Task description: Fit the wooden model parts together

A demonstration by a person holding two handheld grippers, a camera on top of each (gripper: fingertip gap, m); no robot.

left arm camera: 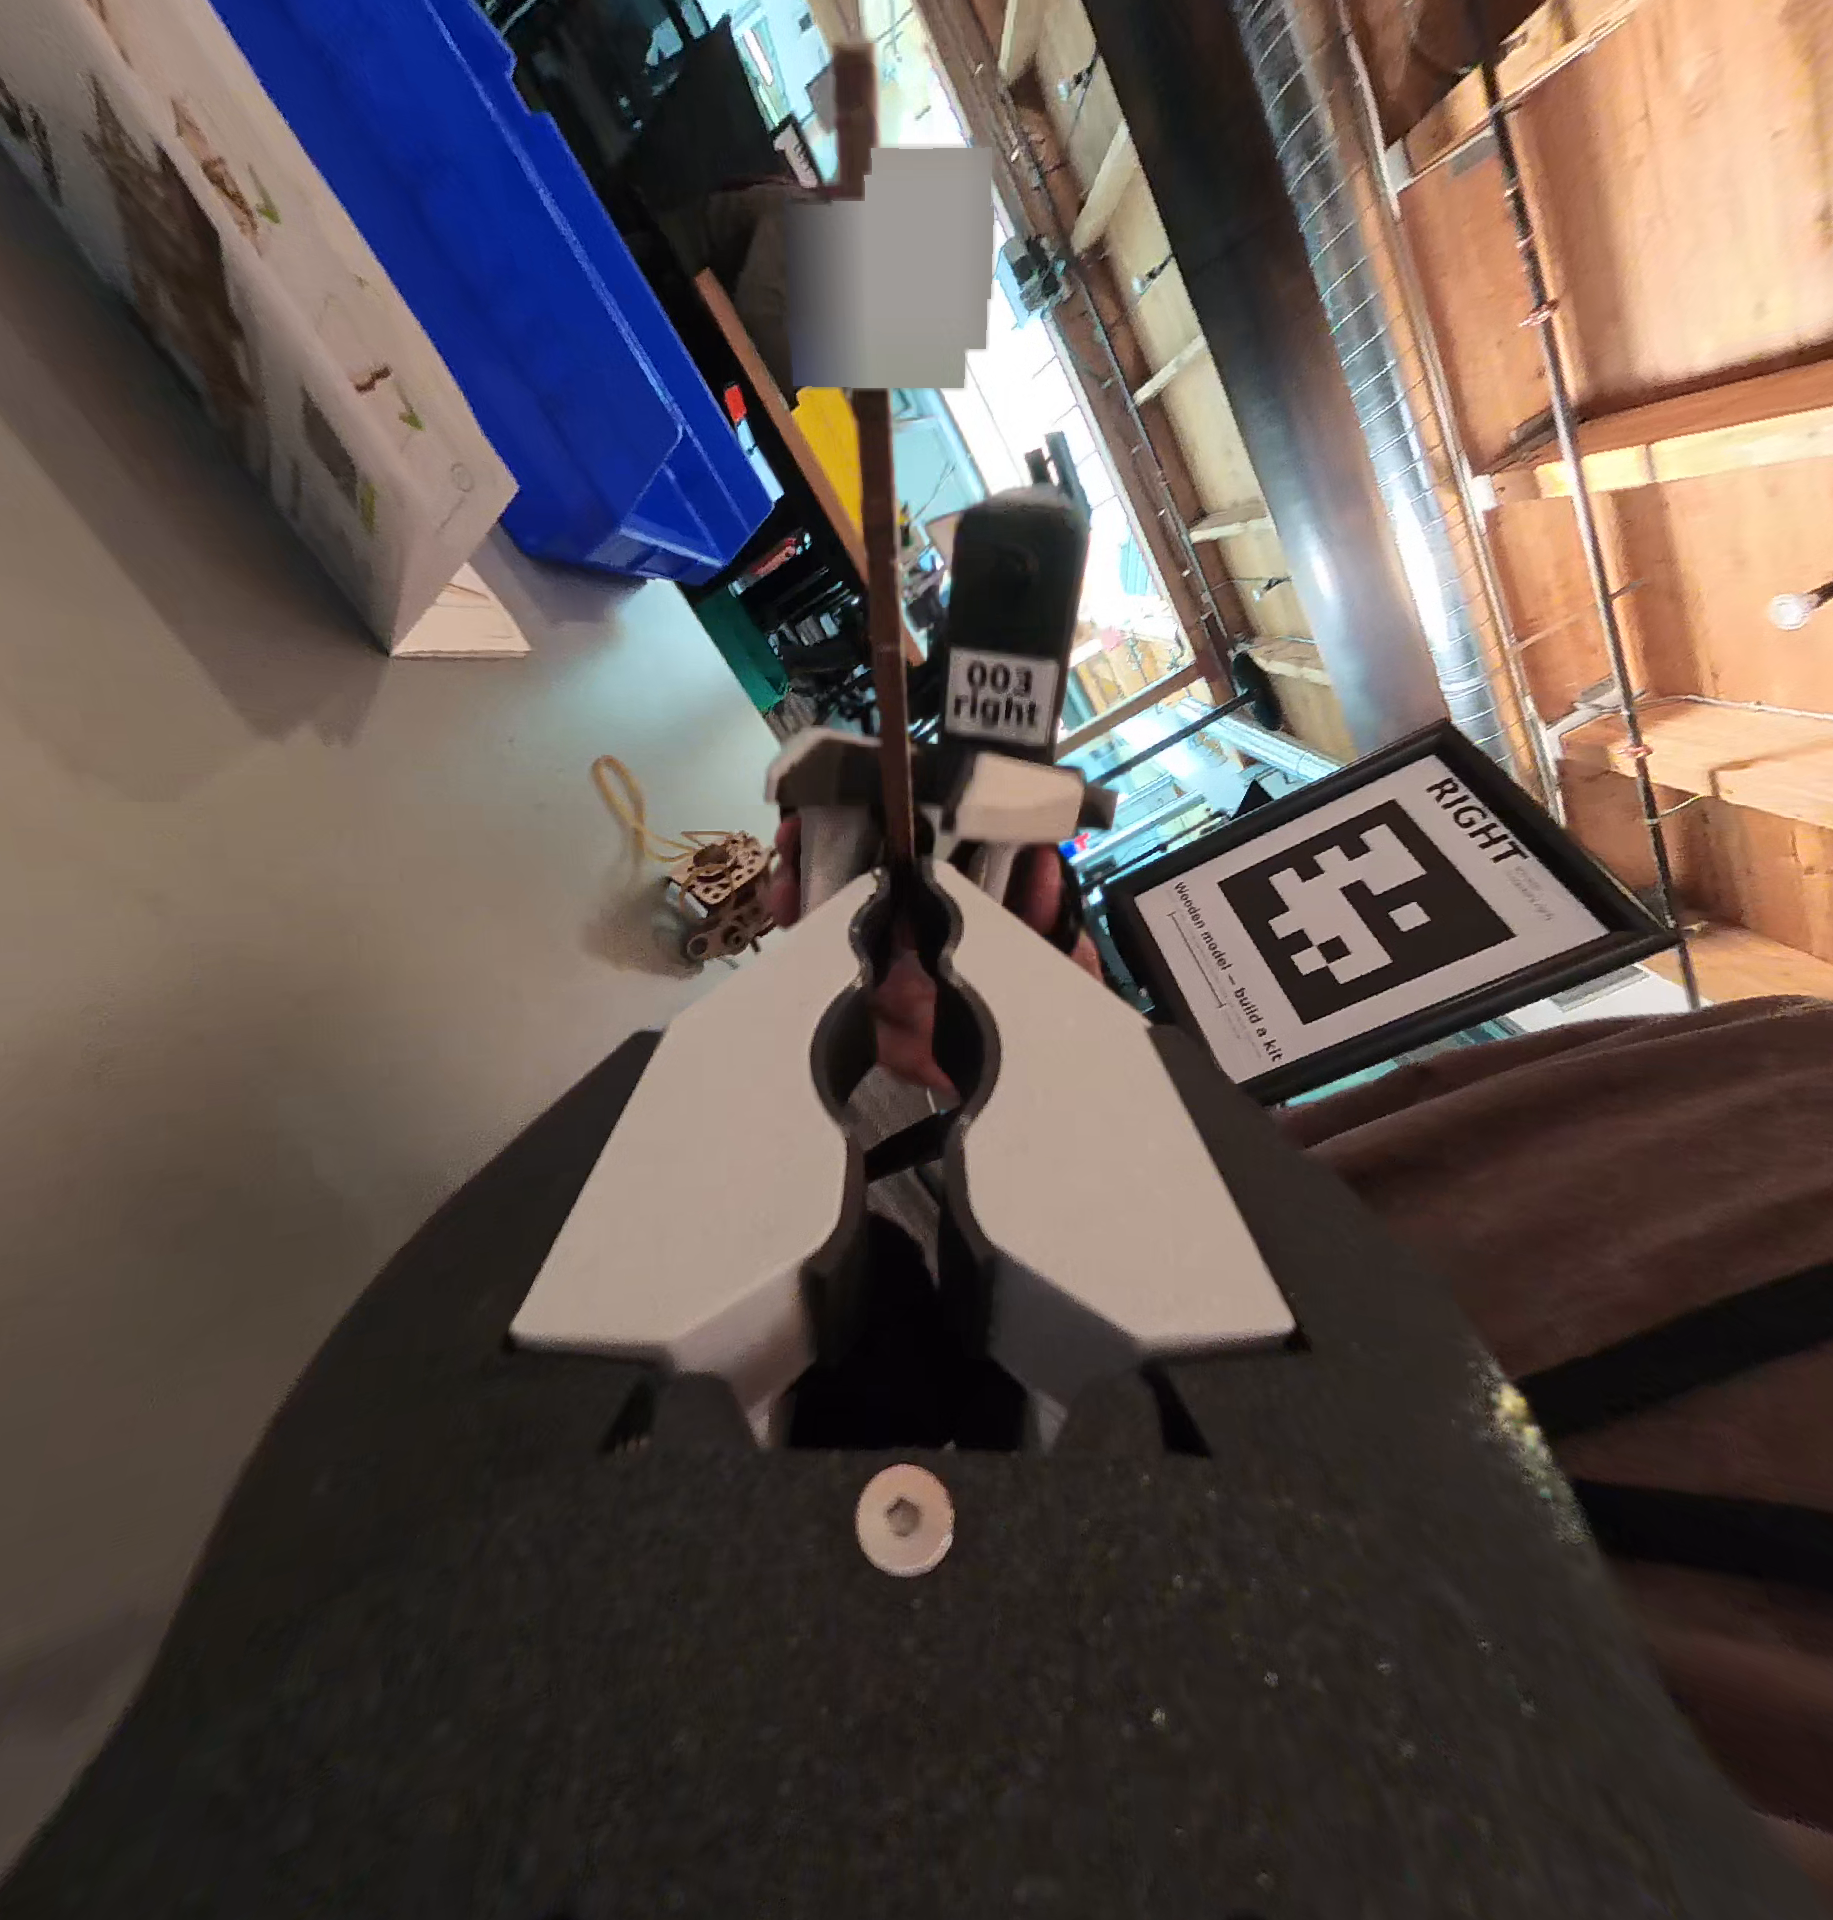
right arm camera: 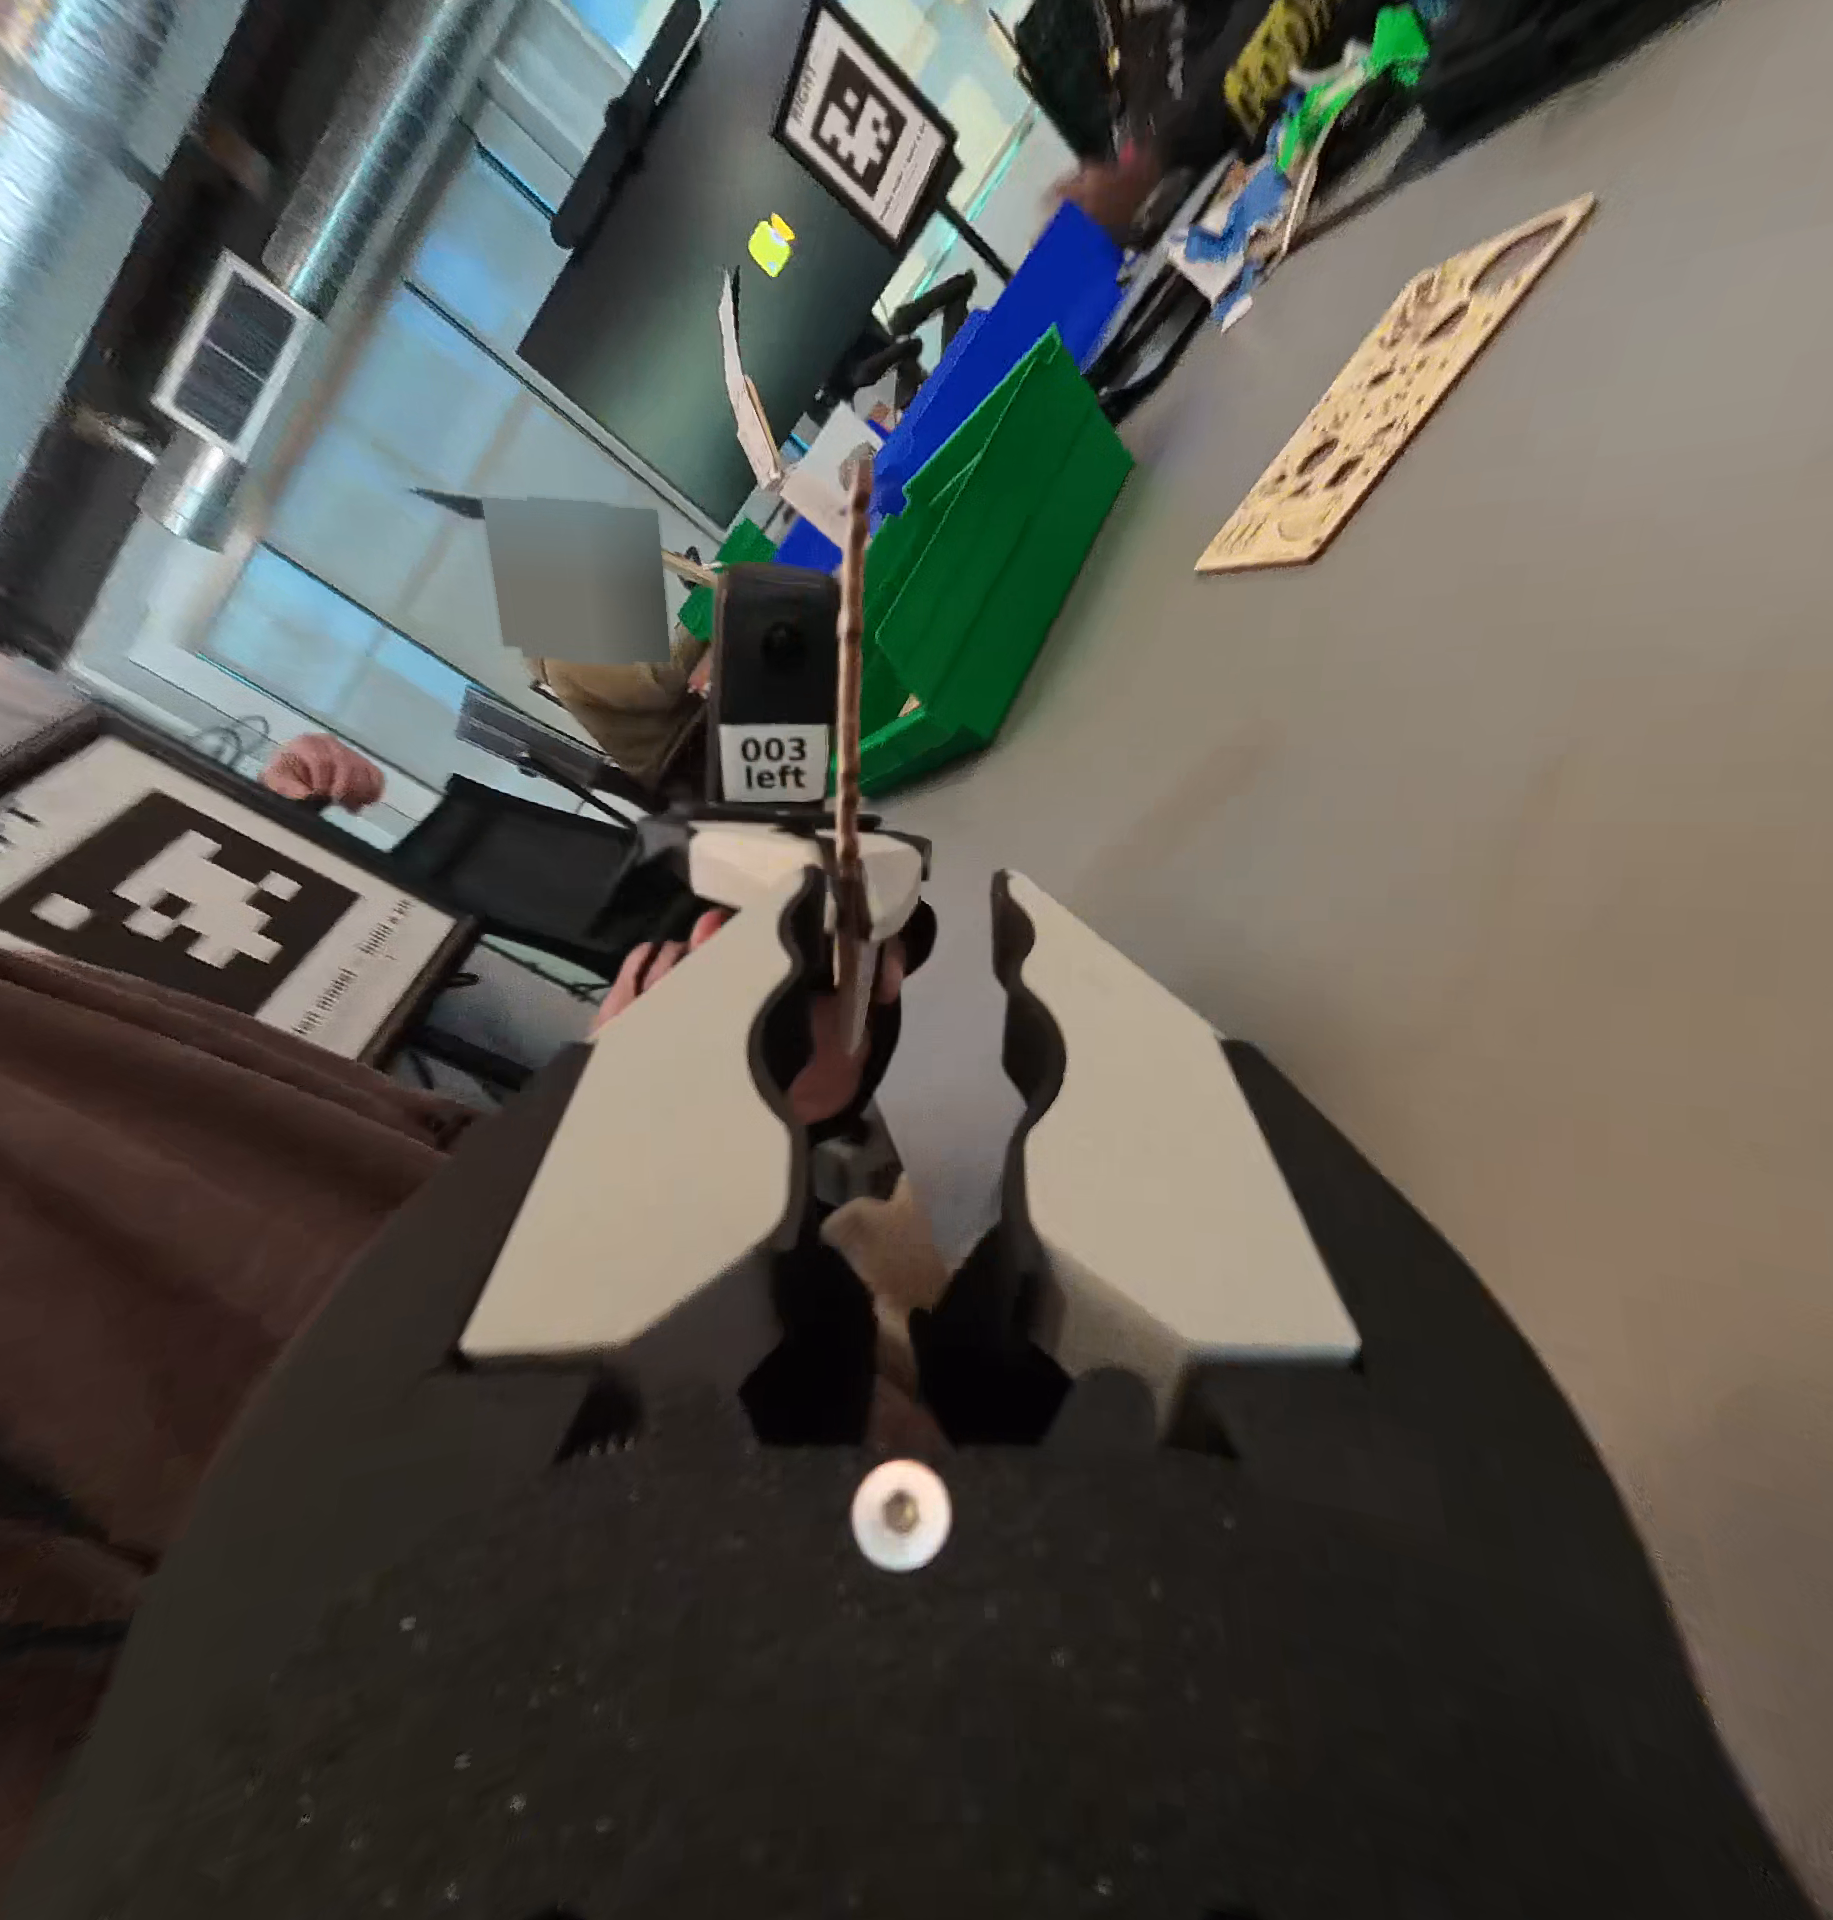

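My left gripper (left arm camera: 904, 883) is shut on a thin wooden sheet (left arm camera: 884, 582), seen edge-on and held up off the grey table (left arm camera: 268, 935). My right gripper (right arm camera: 901, 899) is open and faces the left one. The sheet (right arm camera: 850, 727) stands between the right gripper's fingertips (right arm camera: 803, 904), close to the left one; I cannot tell if they touch. The left wrist view shows the right gripper (left arm camera: 927, 795) with a finger on each side of the sheet. The right wrist view shows the left gripper (right arm camera: 798, 868) clamped on the sheet. A small part-built wooden model (left arm camera: 725, 899) sits on the table.
A pale rubber band (left arm camera: 621, 800) lies by the model. A punched-out wooden parts sheet (right arm camera: 1400, 384) lies flat on the table. A printed box (left arm camera: 216, 312), a blue bin (left arm camera: 496, 260) and green bins (right arm camera: 995, 540) stand at the table's edges. A framed marker sign (left arm camera: 1379, 904) stands nearby. Left and right tips are no more than a few centimetres apart.
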